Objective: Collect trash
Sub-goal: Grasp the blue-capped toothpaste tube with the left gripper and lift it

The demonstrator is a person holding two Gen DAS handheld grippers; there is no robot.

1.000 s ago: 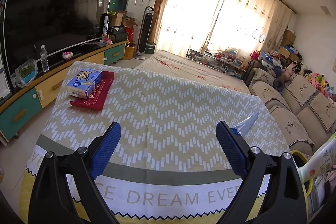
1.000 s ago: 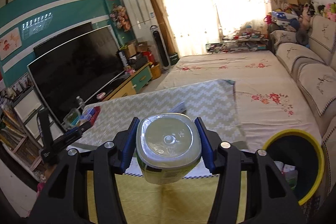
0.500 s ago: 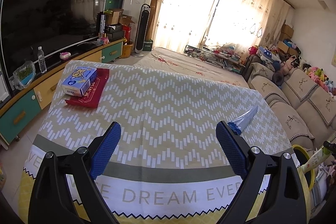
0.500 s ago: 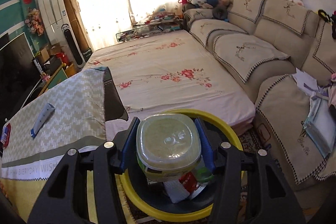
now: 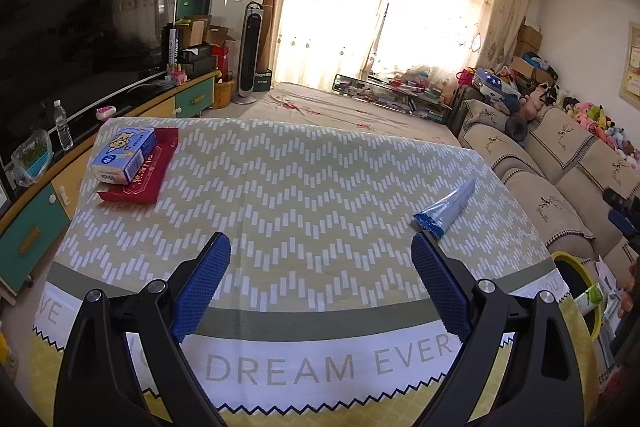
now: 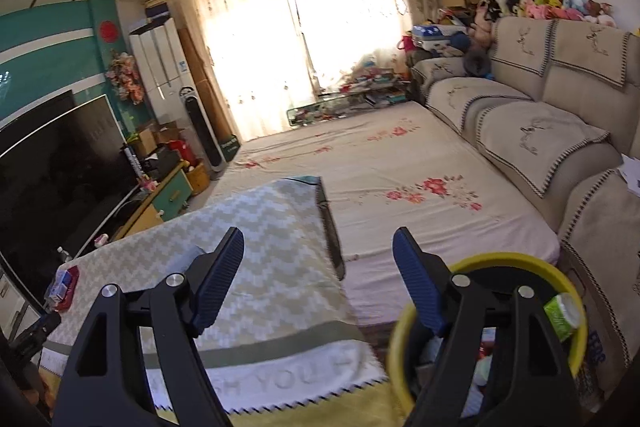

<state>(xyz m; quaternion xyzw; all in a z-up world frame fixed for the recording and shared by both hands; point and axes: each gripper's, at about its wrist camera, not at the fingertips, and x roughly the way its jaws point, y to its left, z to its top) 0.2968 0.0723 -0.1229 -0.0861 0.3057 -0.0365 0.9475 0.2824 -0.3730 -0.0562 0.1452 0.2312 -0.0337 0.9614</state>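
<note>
Left wrist view: left gripper hangs over the near edge of the counter, jaws wide apart with nothing between them.
Wrapper: a blue cone-shaped wrapper lies flat on the counter's cloth, just beyond the tip of the gripper's right-hand finger and apart from it.
Other things on counter: a tissue box rests on a red packet at the far left corner, well apart from the wrapper.
Right wrist view: right gripper has just been opening its jaws; they stand wide with nothing between them.
Bin: a yellow-rimmed bin stands on the floor beside the counter, under the gripper's right-hand finger.
Cup: a green cup lies tilted inside the bin against its right rim, among other rubbish.
</note>
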